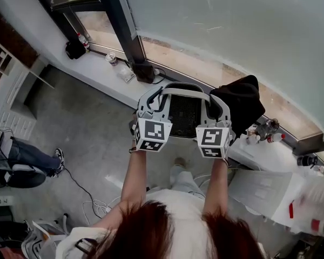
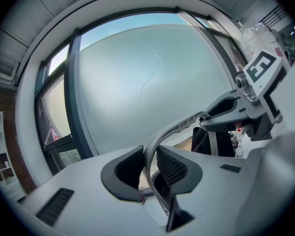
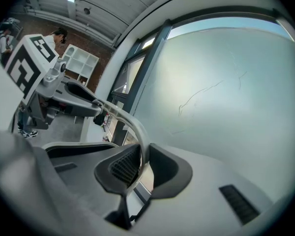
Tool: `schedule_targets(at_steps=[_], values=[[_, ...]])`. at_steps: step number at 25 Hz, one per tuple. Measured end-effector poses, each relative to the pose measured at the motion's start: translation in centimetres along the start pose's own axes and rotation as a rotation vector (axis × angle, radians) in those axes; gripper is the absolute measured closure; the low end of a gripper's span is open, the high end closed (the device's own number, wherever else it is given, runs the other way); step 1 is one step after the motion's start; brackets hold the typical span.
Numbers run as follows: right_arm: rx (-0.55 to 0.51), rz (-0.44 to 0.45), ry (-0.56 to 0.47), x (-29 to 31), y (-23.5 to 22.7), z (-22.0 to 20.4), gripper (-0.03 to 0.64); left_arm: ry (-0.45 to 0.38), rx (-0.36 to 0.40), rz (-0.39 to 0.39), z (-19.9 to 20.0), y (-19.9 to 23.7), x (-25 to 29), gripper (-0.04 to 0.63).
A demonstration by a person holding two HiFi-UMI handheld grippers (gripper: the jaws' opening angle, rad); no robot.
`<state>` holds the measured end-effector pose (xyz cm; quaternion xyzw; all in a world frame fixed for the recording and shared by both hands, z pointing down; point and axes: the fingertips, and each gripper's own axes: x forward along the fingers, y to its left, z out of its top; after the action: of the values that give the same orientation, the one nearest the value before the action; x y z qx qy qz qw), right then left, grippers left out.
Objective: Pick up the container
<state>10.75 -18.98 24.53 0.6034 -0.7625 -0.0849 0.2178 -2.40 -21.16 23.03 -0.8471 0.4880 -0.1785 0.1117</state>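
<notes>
The container (image 1: 184, 115) is a dark mesh basket with a curved grey handle (image 1: 182, 91), held up in the air in front of the window. My left gripper (image 1: 152, 103) is shut on the left end of that handle, and my right gripper (image 1: 219, 107) is shut on the right end. In the left gripper view the handle (image 2: 179, 127) runs out from between the black pads (image 2: 128, 170) toward the right gripper (image 2: 250, 98). The right gripper view mirrors this: the handle (image 3: 122, 117) leaves the pads (image 3: 163, 167) toward the left gripper (image 3: 50, 85). The container's underside is hidden.
A dark window post (image 1: 125, 29) and a large frosted pane stand straight ahead. On the white sill (image 1: 92, 69) sit a can (image 1: 112, 59), a black bag (image 1: 75, 48) and, right of the container, a black bundle (image 1: 243, 101). A seated person (image 1: 22, 158) and floor cables (image 1: 90, 200) are at the left.
</notes>
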Motion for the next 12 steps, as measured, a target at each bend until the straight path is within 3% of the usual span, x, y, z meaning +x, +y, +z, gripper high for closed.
schedule_targets(at_steps=[12], values=[[-0.013,-0.033,-0.114,-7.2,2.0,5.5,0.548,-0.083,0.002,0.025,4.1,0.7,-8.4,0.502]])
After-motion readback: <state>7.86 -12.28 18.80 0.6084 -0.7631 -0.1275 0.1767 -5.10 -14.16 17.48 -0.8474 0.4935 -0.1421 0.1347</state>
